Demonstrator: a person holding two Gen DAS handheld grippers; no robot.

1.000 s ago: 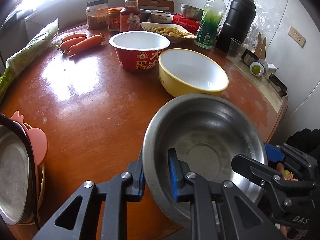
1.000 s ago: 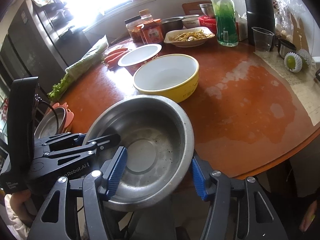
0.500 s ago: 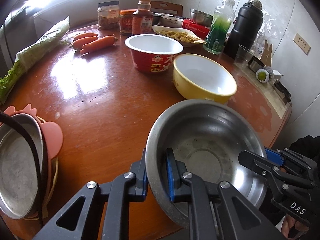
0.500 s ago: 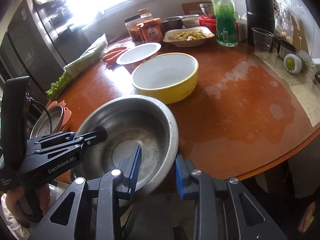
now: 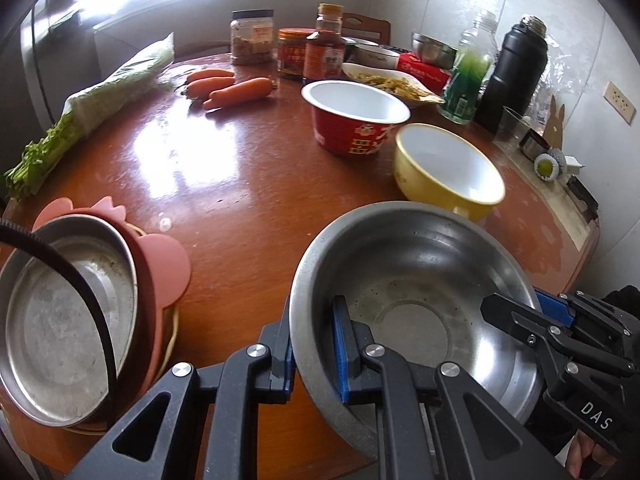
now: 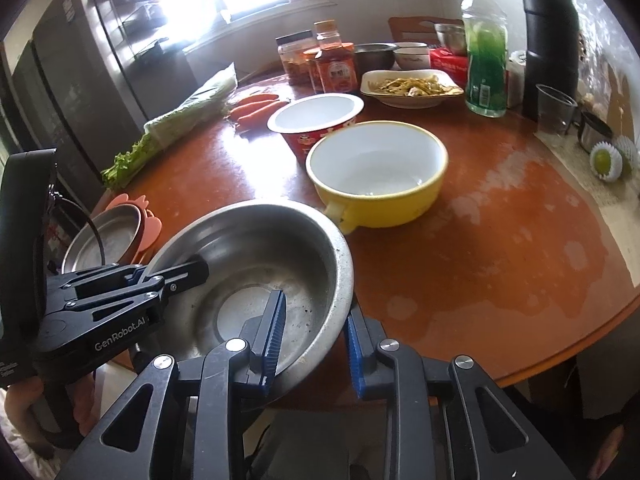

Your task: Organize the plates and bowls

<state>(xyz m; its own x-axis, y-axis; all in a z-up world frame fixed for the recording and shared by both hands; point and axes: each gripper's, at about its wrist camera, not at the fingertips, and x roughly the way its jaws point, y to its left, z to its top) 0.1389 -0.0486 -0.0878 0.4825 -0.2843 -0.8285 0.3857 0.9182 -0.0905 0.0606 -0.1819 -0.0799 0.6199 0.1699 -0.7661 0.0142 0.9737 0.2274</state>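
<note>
A steel bowl [image 5: 416, 296] is held over the table's near edge by both grippers. My left gripper [image 5: 314, 354] is shut on its left rim, one finger inside and one outside. My right gripper [image 6: 314, 330] is shut on its right rim; it also shows in the left wrist view [image 5: 532, 312]. The bowl also shows in the right wrist view [image 6: 256, 276]. A yellow bowl [image 5: 446, 172] and a red bowl [image 5: 354, 116] stand beyond it. A steel plate [image 5: 60, 316] lies on a pink plate [image 5: 164, 264] at the left.
Carrots [image 5: 228, 86], bagged celery [image 5: 100, 100], jars [image 5: 288, 50], a dish of food [image 5: 390, 82], a green bottle [image 5: 466, 76], a black flask [image 5: 514, 72] and a plastic cup [image 5: 514, 126] stand at the table's far side. A wall is at the right.
The right gripper has closed from wide open onto the bowl's right rim. The bowl, held by both grippers, has shifted a little toward the near edge and left.
</note>
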